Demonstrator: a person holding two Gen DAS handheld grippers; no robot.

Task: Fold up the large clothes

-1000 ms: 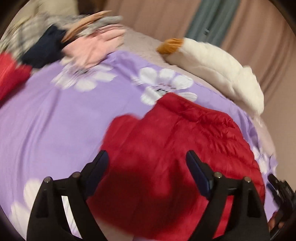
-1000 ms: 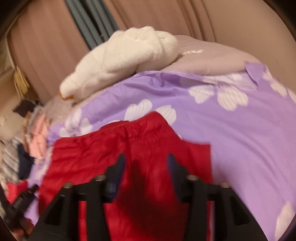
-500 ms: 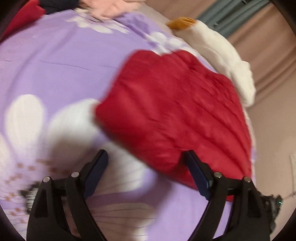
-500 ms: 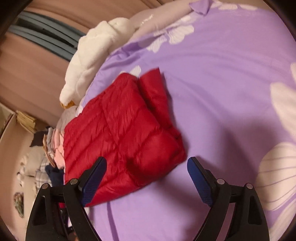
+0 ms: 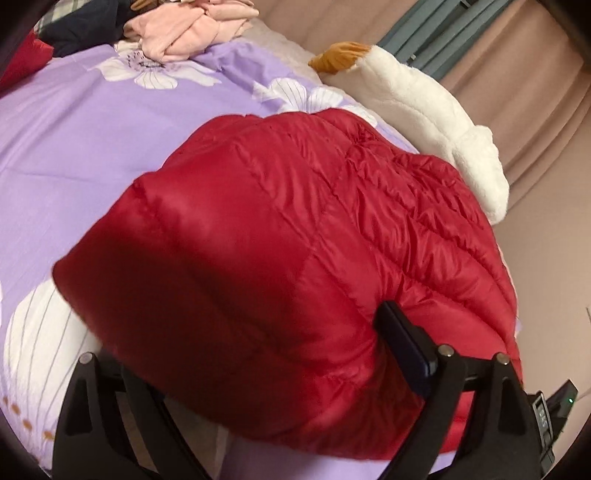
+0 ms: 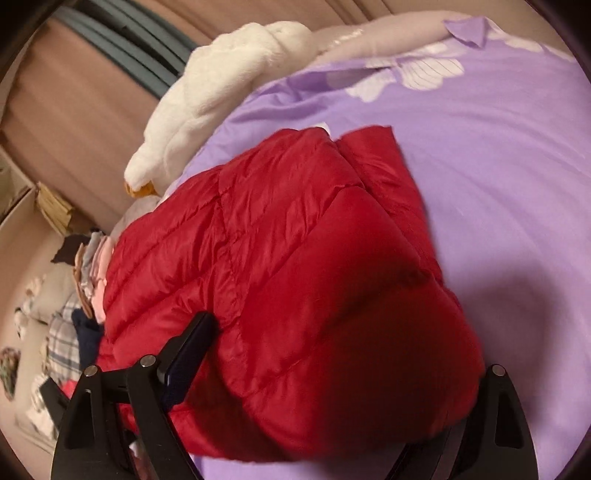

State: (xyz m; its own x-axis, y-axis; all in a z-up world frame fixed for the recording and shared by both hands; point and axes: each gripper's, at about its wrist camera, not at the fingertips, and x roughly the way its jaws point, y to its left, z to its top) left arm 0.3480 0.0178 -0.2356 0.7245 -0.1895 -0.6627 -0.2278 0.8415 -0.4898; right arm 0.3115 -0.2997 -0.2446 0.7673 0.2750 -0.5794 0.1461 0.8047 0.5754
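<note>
The jacket [image 5: 295,236], red and quilted, lies folded on the purple sheet [image 5: 74,140] and fills the middle of both views. In the left wrist view its near corner bulges between the wide-spread fingers of the left gripper [image 5: 251,347]: one finger [image 5: 406,343] presses its side at 4 o'clock, the other is hidden under the cloth at 7 o'clock, so whether they pinch it I cannot tell. In the right wrist view the jacket [image 6: 295,280] likewise sits between the wide fingers of the right gripper [image 6: 332,362], one finger [image 6: 188,350] touching its edge at 7 o'clock, the other covered at 5 o'clock; grip unclear here too. Bare sheet [image 6: 498,184] runs open from 12 to 4 o'clock in that view, and from 8 to 11 o'clock in the left view. A white plush [image 5: 436,122] lies along the bed's far edge at 1 o'clock, just beside the jacket. A heap of clothes [image 5: 184,33] sits at 11 o'clock, well apart. Curtains [image 5: 517,74] hang behind. Both grippers point low, tilted down at the jacket's near end.
</note>
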